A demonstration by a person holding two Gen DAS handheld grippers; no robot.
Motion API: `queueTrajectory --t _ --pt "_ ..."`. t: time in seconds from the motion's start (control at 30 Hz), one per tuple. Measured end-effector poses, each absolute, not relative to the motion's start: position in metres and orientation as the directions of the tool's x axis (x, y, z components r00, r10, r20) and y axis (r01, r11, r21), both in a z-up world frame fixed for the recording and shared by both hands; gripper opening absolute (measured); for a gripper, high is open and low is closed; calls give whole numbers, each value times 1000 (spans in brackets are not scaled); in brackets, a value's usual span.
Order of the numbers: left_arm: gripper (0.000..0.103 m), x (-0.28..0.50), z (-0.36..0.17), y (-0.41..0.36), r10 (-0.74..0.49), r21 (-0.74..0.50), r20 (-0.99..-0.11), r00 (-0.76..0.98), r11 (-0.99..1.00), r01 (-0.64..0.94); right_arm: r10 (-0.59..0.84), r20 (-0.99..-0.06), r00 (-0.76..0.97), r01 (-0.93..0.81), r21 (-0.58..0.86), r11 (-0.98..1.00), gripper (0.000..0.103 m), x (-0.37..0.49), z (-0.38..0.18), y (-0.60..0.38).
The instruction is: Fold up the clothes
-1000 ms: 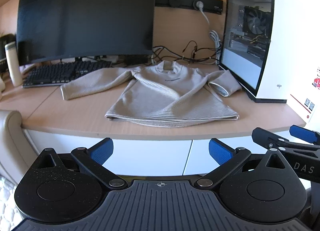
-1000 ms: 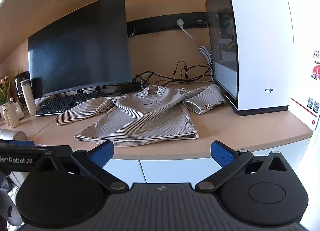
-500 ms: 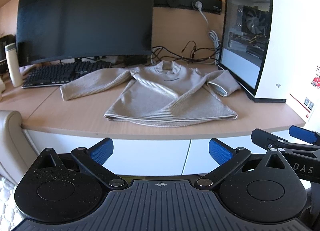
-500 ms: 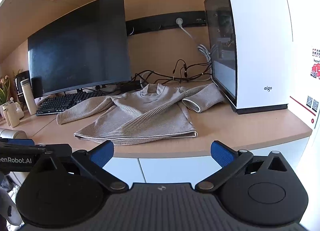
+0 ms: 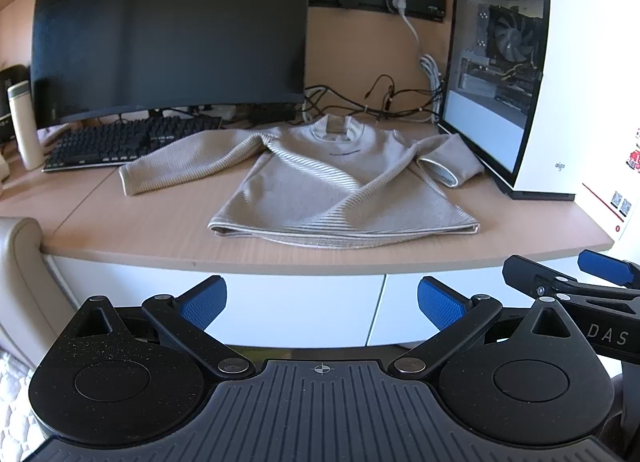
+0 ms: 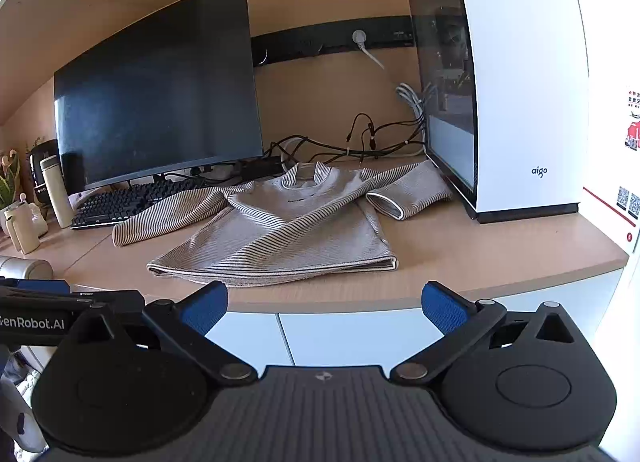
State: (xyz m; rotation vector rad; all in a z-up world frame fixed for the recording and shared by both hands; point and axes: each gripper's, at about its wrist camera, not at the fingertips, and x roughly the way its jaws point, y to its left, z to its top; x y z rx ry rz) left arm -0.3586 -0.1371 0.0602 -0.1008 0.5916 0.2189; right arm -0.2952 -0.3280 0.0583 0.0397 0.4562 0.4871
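A beige striped sweater [image 5: 336, 185] [image 6: 288, 225] lies spread on the wooden desk [image 5: 140, 221] [image 6: 500, 254], collar toward the wall. One sleeve stretches left toward the keyboard; the other is bent against the white PC case. My left gripper [image 5: 322, 300] hangs open in front of the desk edge, below the sweater's hem, holding nothing. My right gripper [image 6: 324, 304] is also open and empty, level with the desk front. Each gripper shows at the edge of the other's view.
A big dark monitor [image 5: 168, 37] and black keyboard [image 5: 128, 139] stand back left. The white PC case [image 5: 532, 85] [image 6: 516, 93] blocks the right side. Cables [image 5: 380, 101] run along the wall. A white bottle [image 5: 24, 125] stands far left. White cabinet fronts [image 5: 300, 310] sit under the desk.
Both grippers have drifted slightly toward the desk; the sweater appears a little nearer. Neither gripper's opening has changed.
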Motion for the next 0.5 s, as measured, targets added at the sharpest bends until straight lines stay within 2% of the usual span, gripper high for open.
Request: queueTrajectory --t 0.5 --pt "103 -341 61 -120 184 -58 -584 791 962 -266 452 -432 781 -446 121 887 103 -276 59 -323"
